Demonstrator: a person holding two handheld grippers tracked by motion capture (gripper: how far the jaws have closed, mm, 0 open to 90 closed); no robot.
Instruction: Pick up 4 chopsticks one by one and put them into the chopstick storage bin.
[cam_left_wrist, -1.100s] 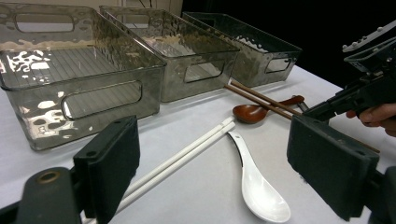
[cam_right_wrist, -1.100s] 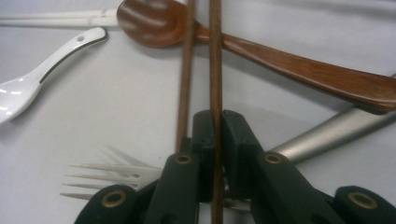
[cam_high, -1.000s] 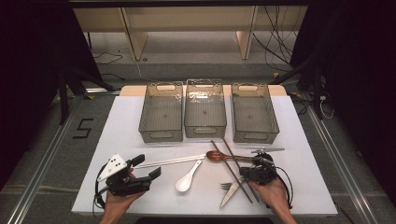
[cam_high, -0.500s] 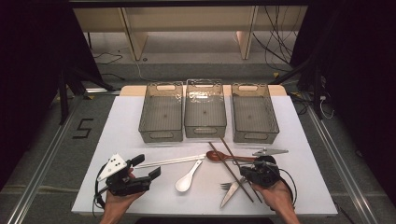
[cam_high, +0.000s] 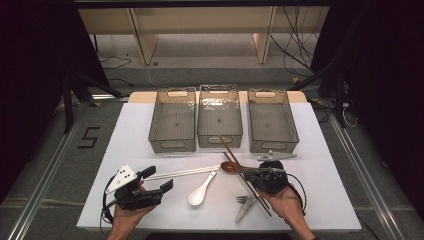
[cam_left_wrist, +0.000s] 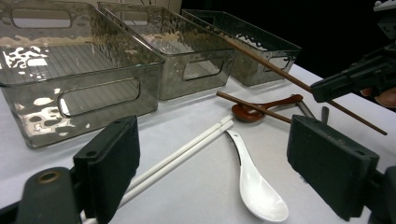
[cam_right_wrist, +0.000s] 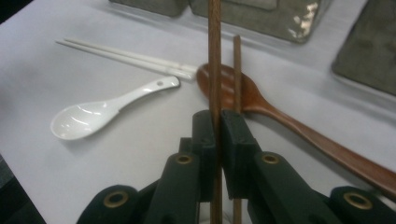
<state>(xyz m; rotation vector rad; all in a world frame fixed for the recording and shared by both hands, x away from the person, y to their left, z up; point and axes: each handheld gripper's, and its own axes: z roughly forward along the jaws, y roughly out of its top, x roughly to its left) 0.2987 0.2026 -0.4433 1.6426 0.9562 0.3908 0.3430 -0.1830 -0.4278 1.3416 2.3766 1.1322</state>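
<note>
My right gripper (cam_high: 251, 175) is shut on a brown chopstick (cam_high: 231, 150), raised off the white table and angled toward the middle bin (cam_high: 220, 134). In the right gripper view the pads (cam_right_wrist: 205, 135) pinch that chopstick (cam_right_wrist: 215, 65). The second brown chopstick (cam_right_wrist: 236, 70) rests across the wooden spoon (cam_right_wrist: 289, 126). My left gripper (cam_high: 159, 179) is at the front left, open and holding nothing. Ahead of its jaws (cam_left_wrist: 219, 172) lie the white chopsticks (cam_left_wrist: 182, 151) and the white spoon (cam_left_wrist: 257, 186).
Three clear grey bins stand in a row at the back: left (cam_high: 172, 142), middle, and right (cam_high: 272, 142). A metal fork (cam_high: 245, 204) lies near the front edge beside the right hand. Bare white table (cam_high: 325, 180) extends to the right.
The right gripper has risen and shifted slightly left, carrying one brown chopstick up off the table. The left gripper has stayed where it was.
</note>
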